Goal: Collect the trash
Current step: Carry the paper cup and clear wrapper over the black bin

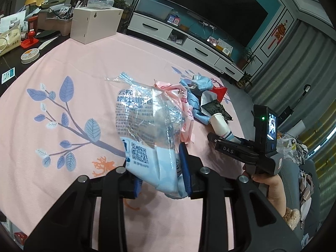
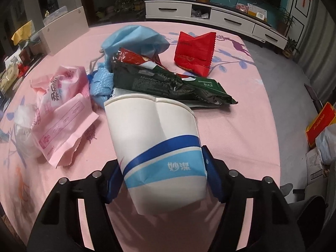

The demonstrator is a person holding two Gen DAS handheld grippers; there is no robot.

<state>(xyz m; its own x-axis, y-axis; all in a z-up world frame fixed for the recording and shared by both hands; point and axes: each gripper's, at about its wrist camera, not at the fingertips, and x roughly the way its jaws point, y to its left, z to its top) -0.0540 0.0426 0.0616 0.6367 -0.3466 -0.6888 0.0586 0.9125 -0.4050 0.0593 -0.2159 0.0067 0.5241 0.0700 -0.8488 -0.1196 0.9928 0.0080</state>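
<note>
My left gripper [image 1: 161, 174] is shut on a crumpled clear plastic bag with a blue-and-white printed end [image 1: 147, 121], held above the pink tablecloth [image 1: 63, 189]. My right gripper [image 2: 163, 174] is shut on a white paper cup with blue bands [image 2: 155, 130]; both blue pads press its sides and its rim is dented. Behind the cup lies a trash pile: a pink wrapper [image 2: 63, 113], a dark green wrapper [image 2: 168, 84], a red packet [image 2: 193, 52] and a blue cloth bag [image 2: 134, 37]. In the left wrist view the right gripper [image 1: 214, 138] is at the right of the pile, with a hand on it.
A white box [image 1: 94, 25] stands at the far left of the tablecloth, with cluttered desk items [image 1: 29, 42] beyond it. A white TV cabinet [image 1: 189, 40] runs along the back wall. On the floor to the right are a plastic bag [image 2: 325, 145] and a red-and-yellow box [image 2: 319, 124].
</note>
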